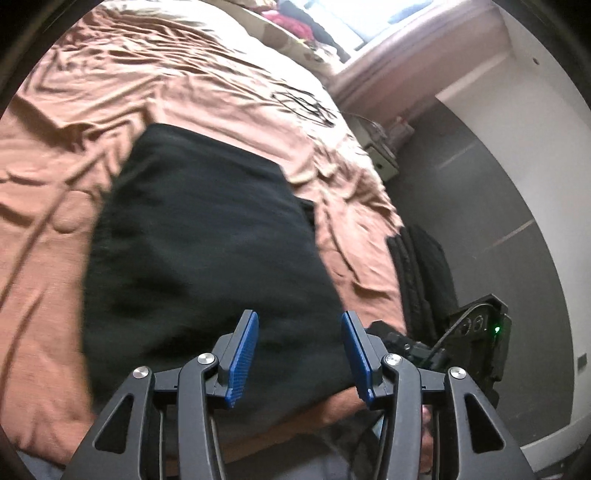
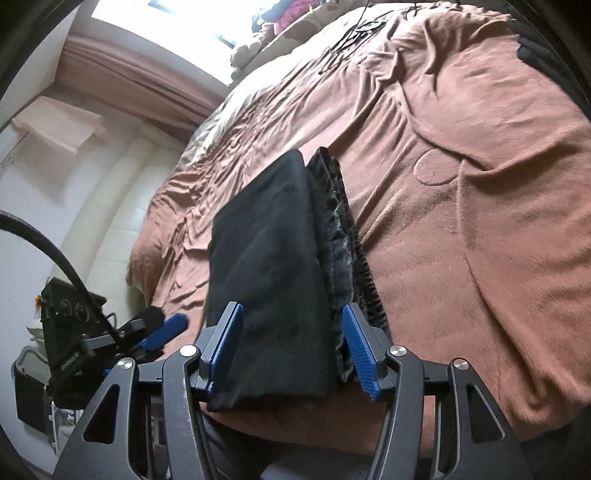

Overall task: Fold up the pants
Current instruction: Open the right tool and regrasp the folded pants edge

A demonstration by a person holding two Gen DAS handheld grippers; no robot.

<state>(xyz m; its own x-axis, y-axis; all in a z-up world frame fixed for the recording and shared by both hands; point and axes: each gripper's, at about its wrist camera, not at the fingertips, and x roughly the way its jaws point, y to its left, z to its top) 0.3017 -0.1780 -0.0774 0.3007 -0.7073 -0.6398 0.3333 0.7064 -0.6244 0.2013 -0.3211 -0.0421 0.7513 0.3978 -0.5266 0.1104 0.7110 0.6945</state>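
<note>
The black pants [image 1: 207, 236] lie folded into a compact rectangle on the brown bedspread [image 1: 110, 81] near the bed's front edge. My left gripper [image 1: 300, 354] is open and hovers over the near end of the pants, nothing between its blue pads. In the right wrist view the folded pants [image 2: 269, 266] show a ribbed waistband [image 2: 340, 236] along their right side. My right gripper [image 2: 293, 350] is open, its fingers straddling the near end of the fold without closing on it. The right gripper also shows in the left wrist view [image 1: 476, 343], and the left gripper in the right wrist view [image 2: 155, 328].
The bedspread [image 2: 461, 184] stretches wide to the right. Black cables [image 1: 306, 103] lie on the far part of the bed. A black bag [image 1: 424, 266] sits on the floor beside the bed. A window [image 2: 192, 22] and clothes pile are at the far end.
</note>
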